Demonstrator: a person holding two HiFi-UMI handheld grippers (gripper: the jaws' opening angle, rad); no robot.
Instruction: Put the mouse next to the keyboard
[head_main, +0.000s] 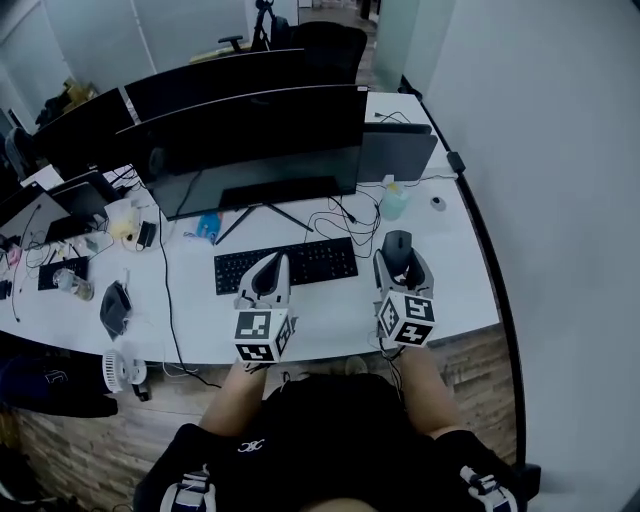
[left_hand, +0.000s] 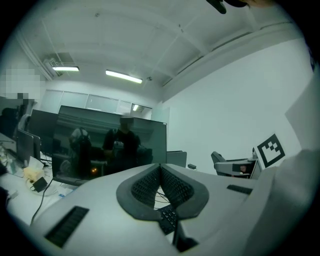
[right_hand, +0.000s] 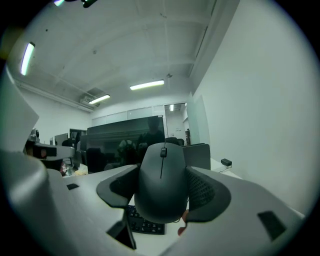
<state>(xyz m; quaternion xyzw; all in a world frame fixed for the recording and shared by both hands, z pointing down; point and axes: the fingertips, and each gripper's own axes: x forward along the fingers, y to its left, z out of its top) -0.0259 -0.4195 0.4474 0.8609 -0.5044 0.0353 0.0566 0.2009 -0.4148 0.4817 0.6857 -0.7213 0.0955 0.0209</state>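
Note:
A dark grey mouse (right_hand: 162, 180) sits between the pads of my right gripper (right_hand: 163, 192), which is shut on it. In the head view the mouse (head_main: 398, 246) shows at the tip of the right gripper (head_main: 400, 262), just right of the black keyboard (head_main: 286, 266) on the white desk (head_main: 455, 270). Whether the mouse touches the desk I cannot tell. My left gripper (head_main: 268, 278) is over the keyboard's front edge; its jaws are shut with nothing between them (left_hand: 160, 184). Keyboard keys (left_hand: 169, 218) show below them.
A wide black monitor (head_main: 250, 140) on a stand (head_main: 262, 212) rises behind the keyboard, with cables (head_main: 350, 222) trailing beside it. A pale bottle (head_main: 394, 200) and a small round item (head_main: 438, 203) stand at the back right. Clutter (head_main: 110, 240) and a black object (head_main: 115, 306) lie to the left.

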